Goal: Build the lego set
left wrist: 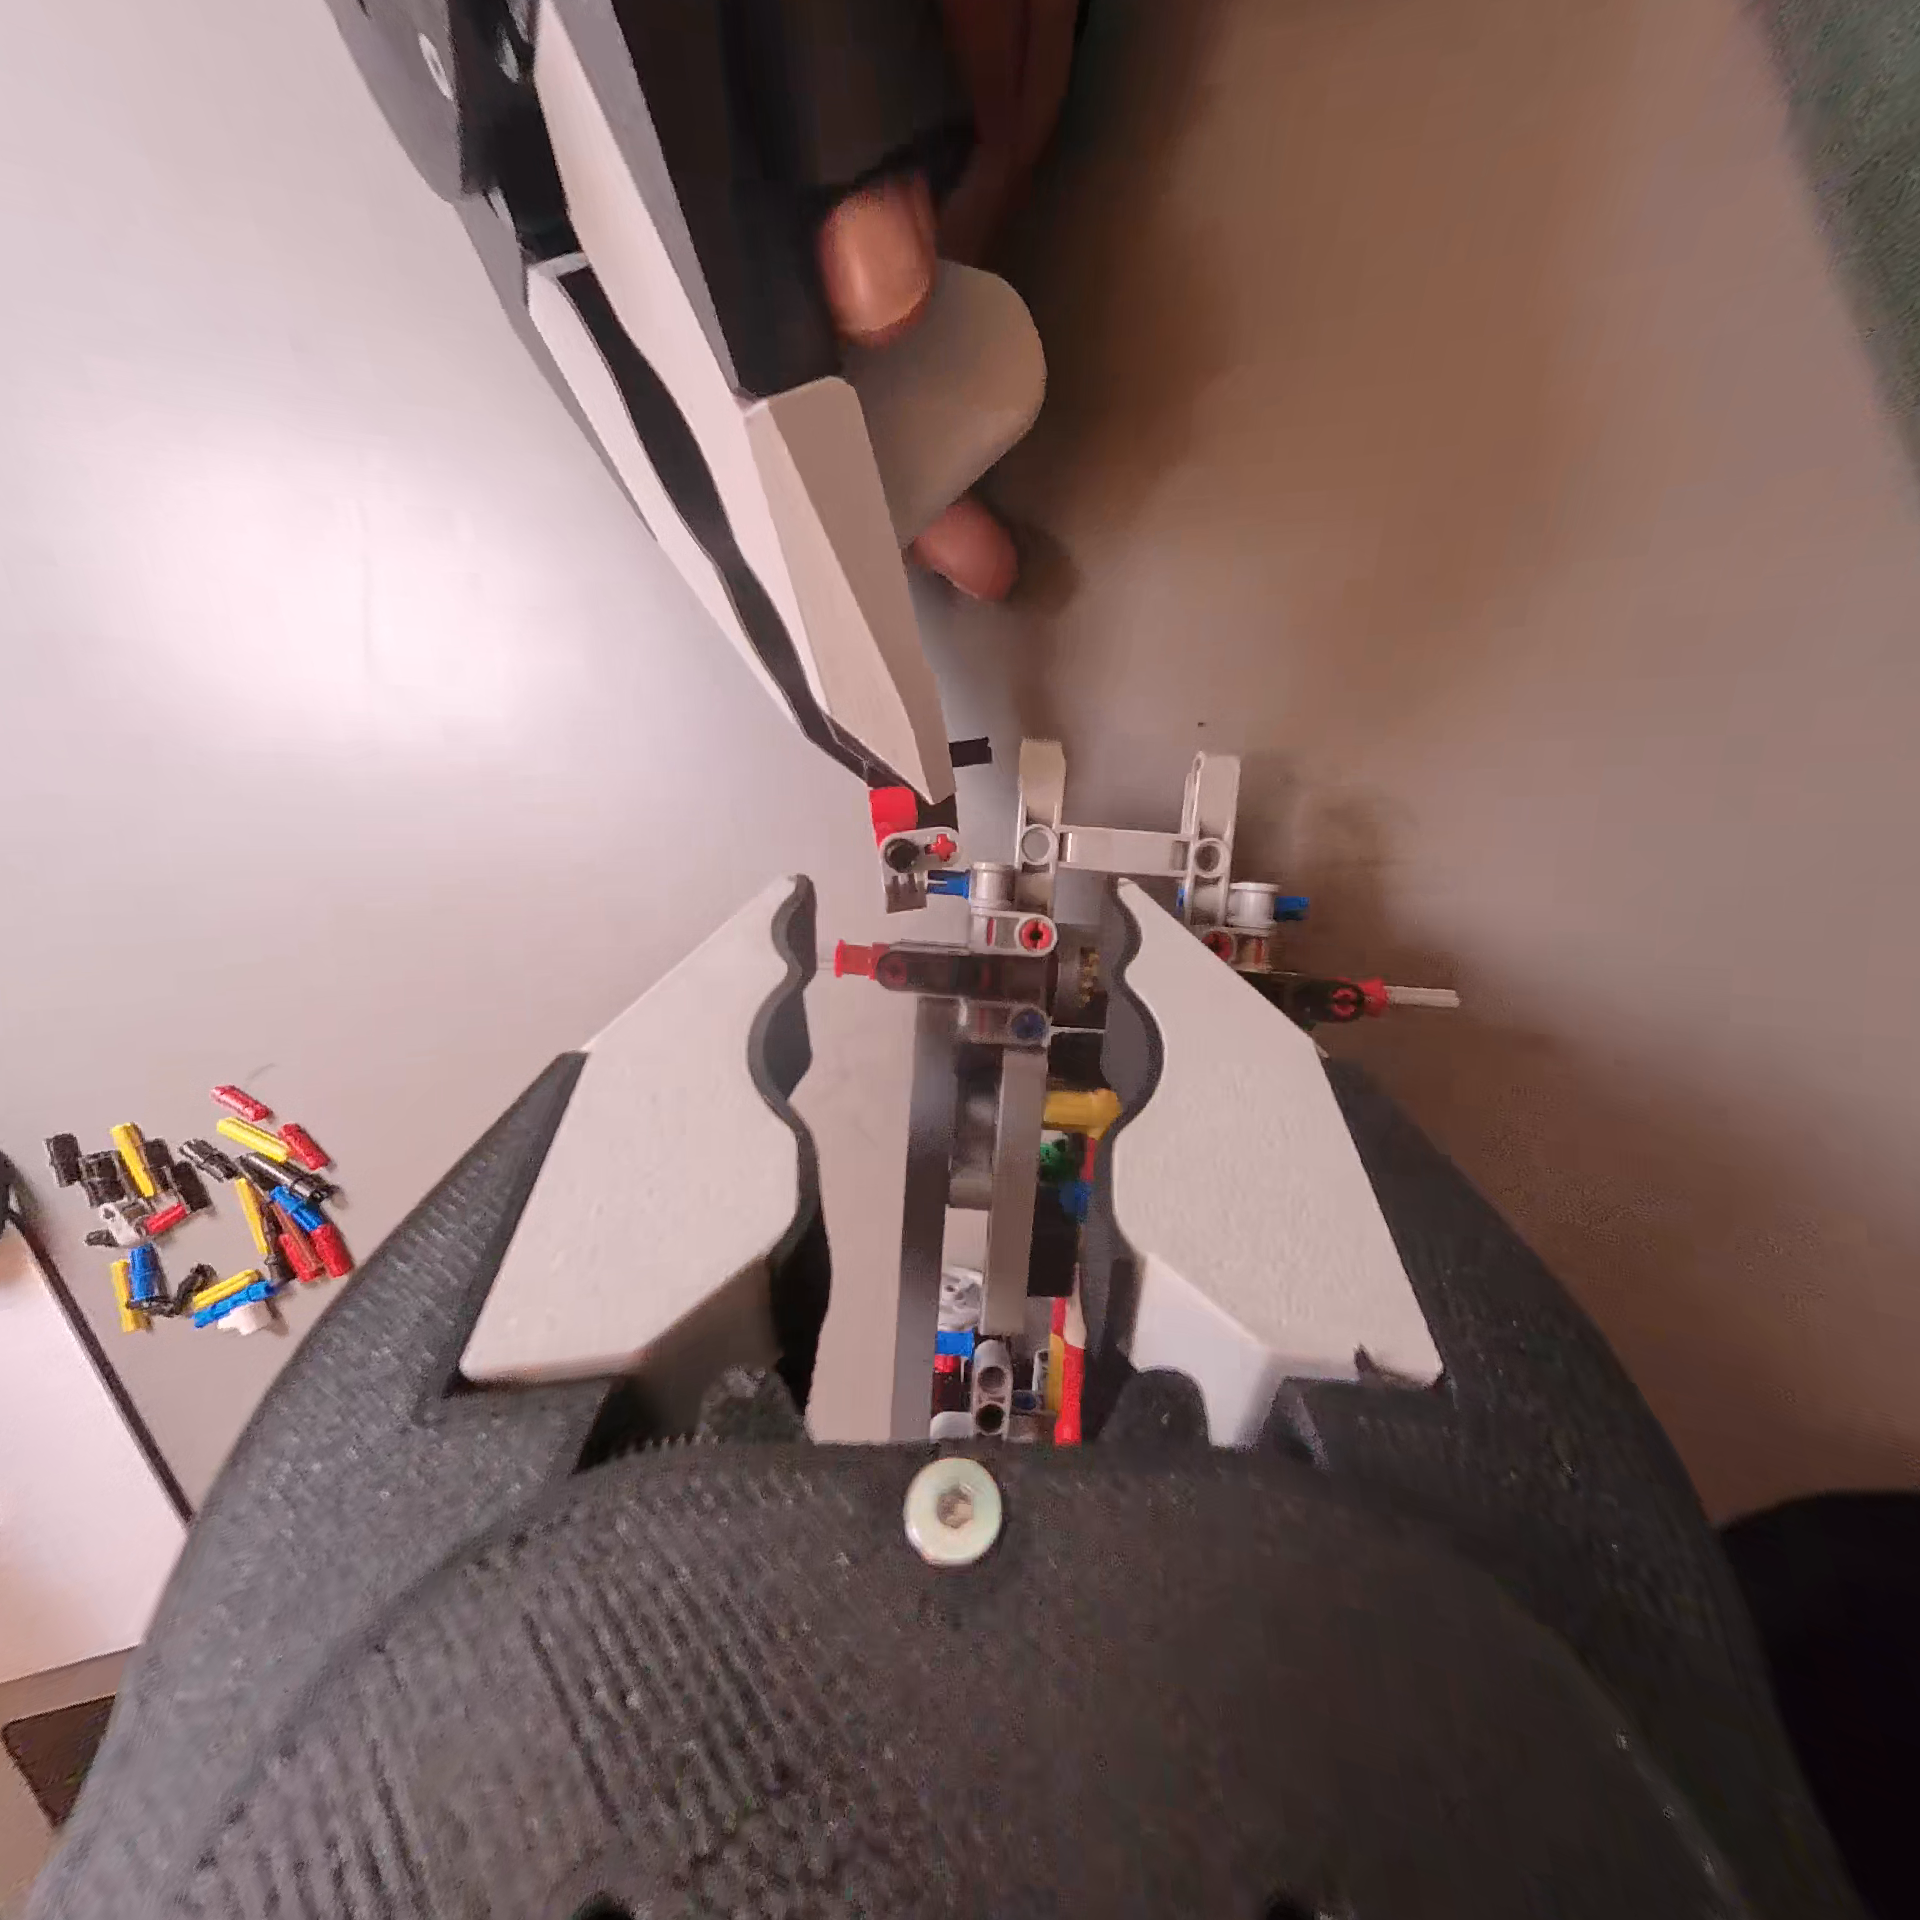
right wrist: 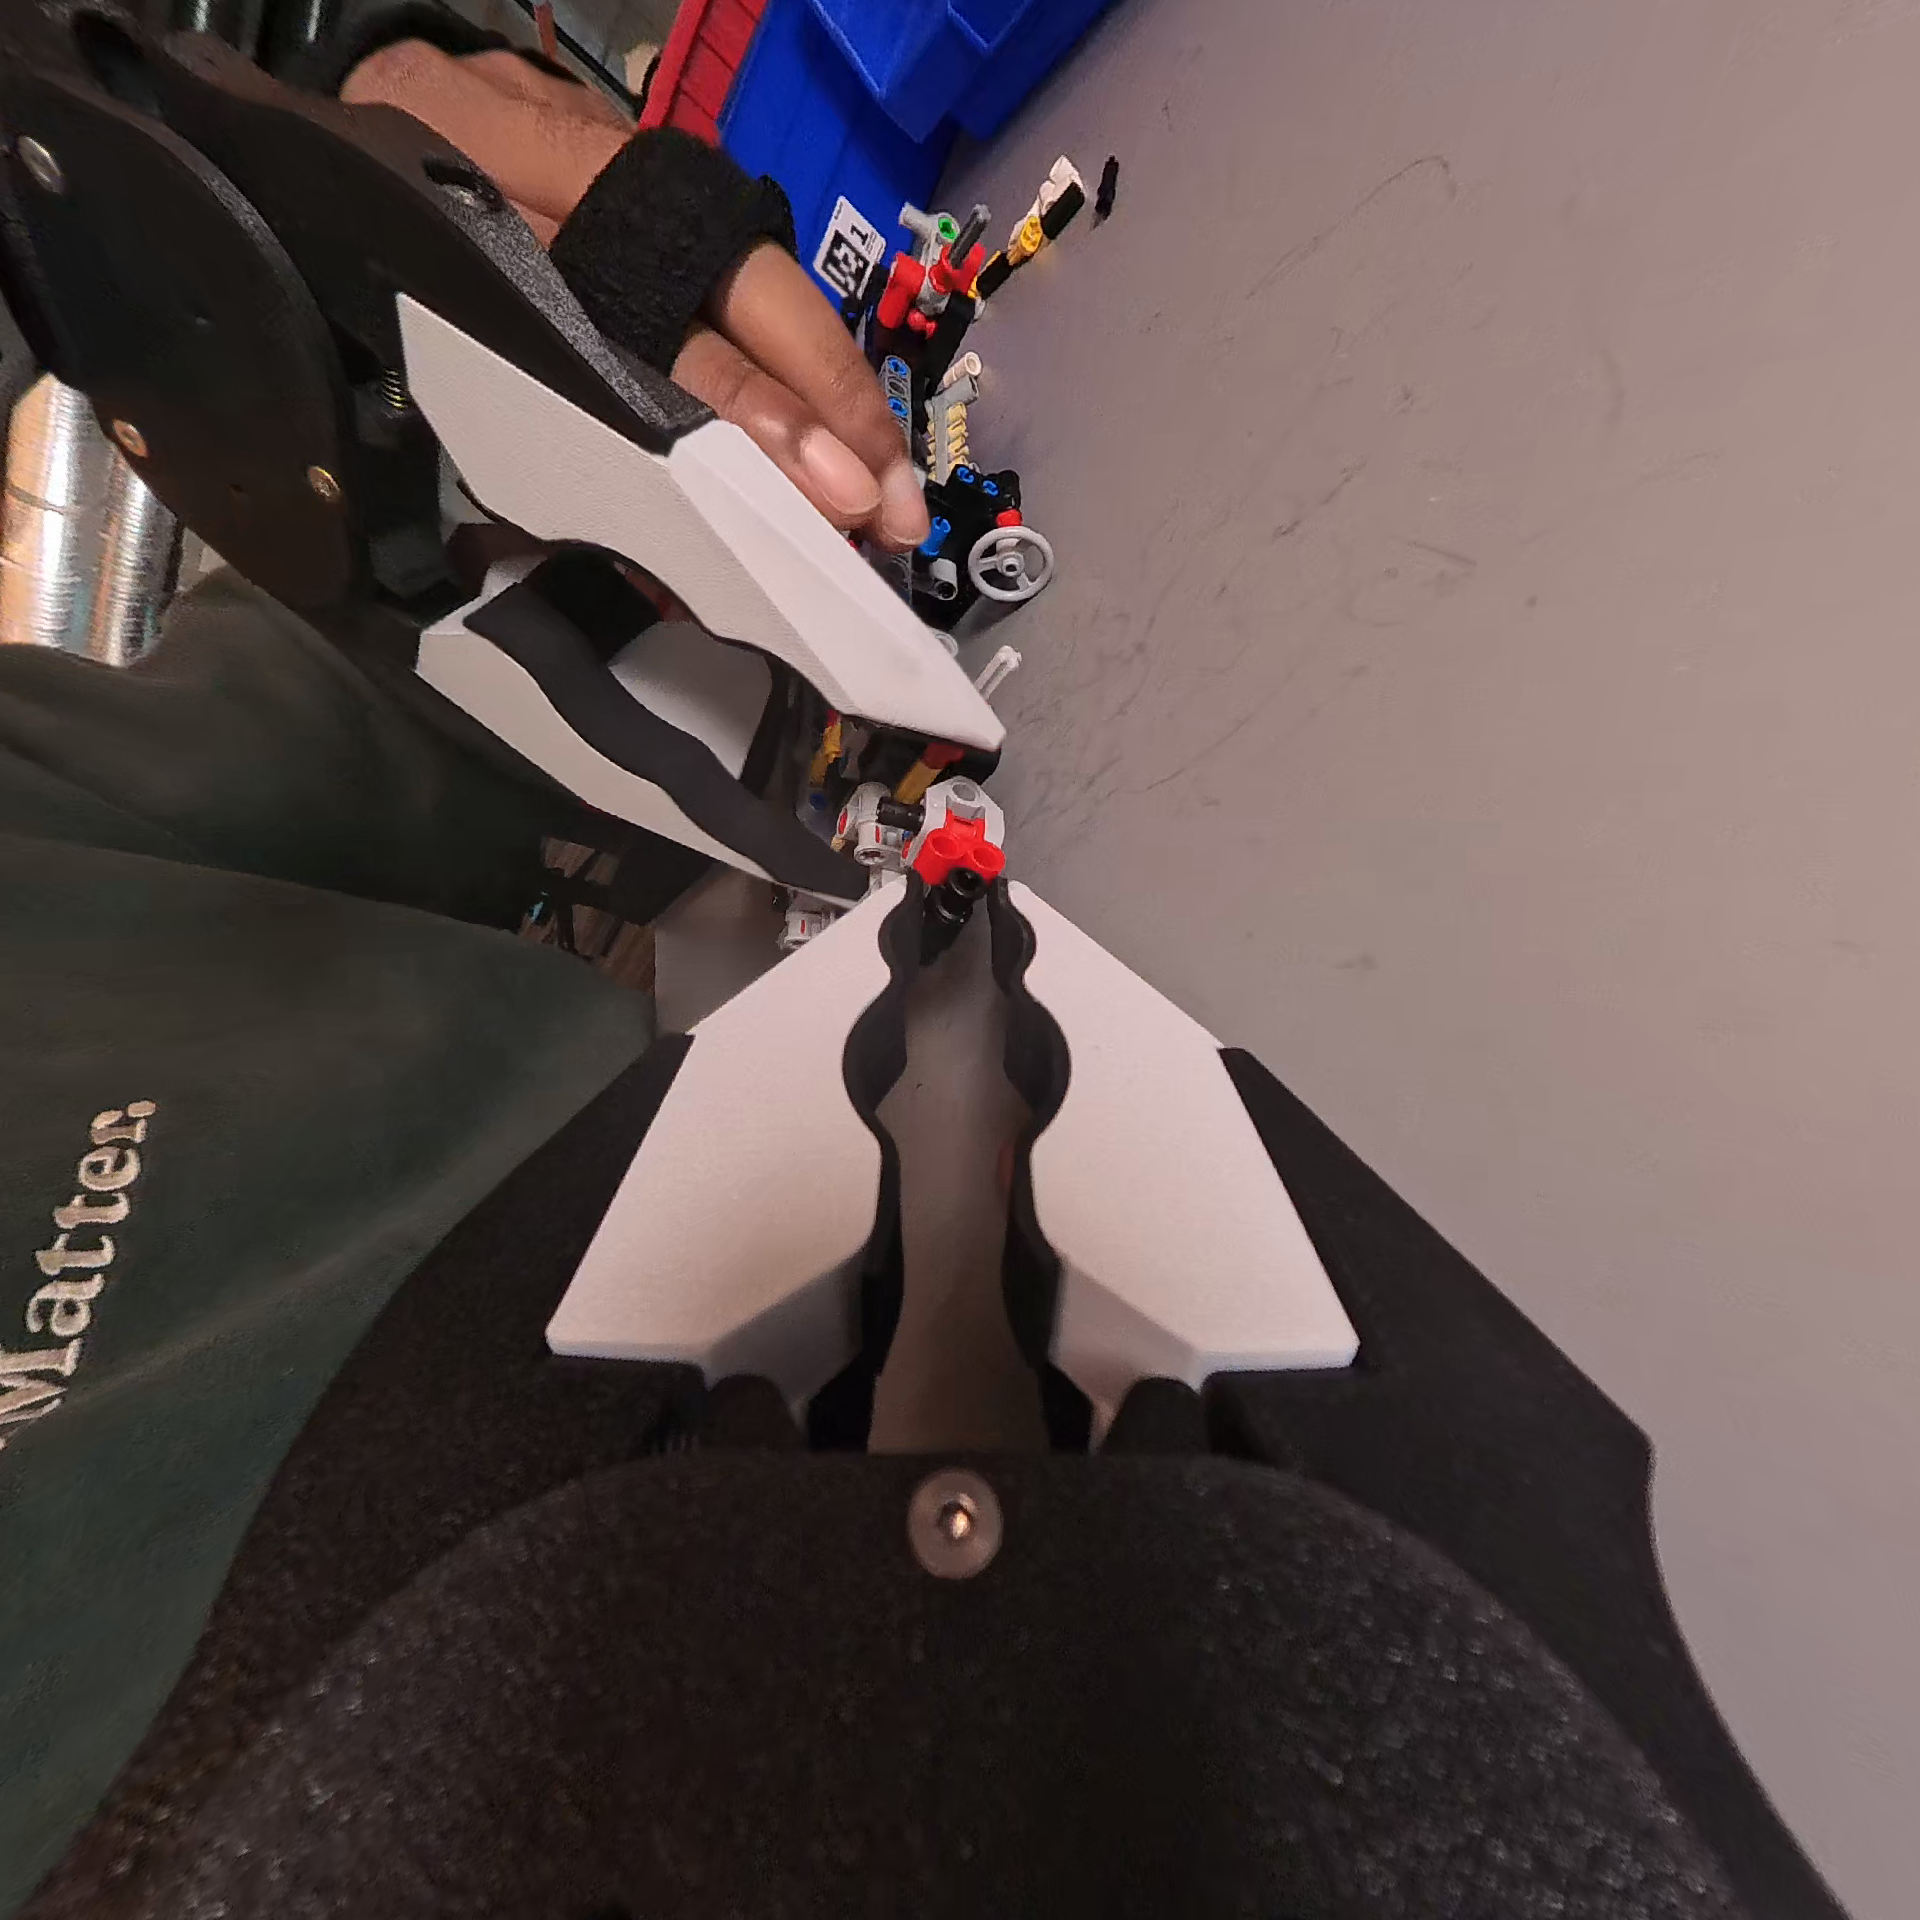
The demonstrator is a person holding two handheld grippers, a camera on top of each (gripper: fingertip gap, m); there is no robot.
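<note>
This looks like a workshop or a lab room with a work table. The table (right wrist: 1558, 727) is plain and grey, with scratch marks on it. Far ahead of the right tool, at the table's far edge, stand blue plastic bins (right wrist: 862, 94) with a red one (right wrist: 707, 62) beside them. To that tool's left is a shiny silver pipe (right wrist: 73, 530). To the left of the left tool lies a little heap of small coloured building pieces (left wrist: 197, 1205).

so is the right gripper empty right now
No, the right gripper is pinching a small red and black piece at its fingertips.
</note>
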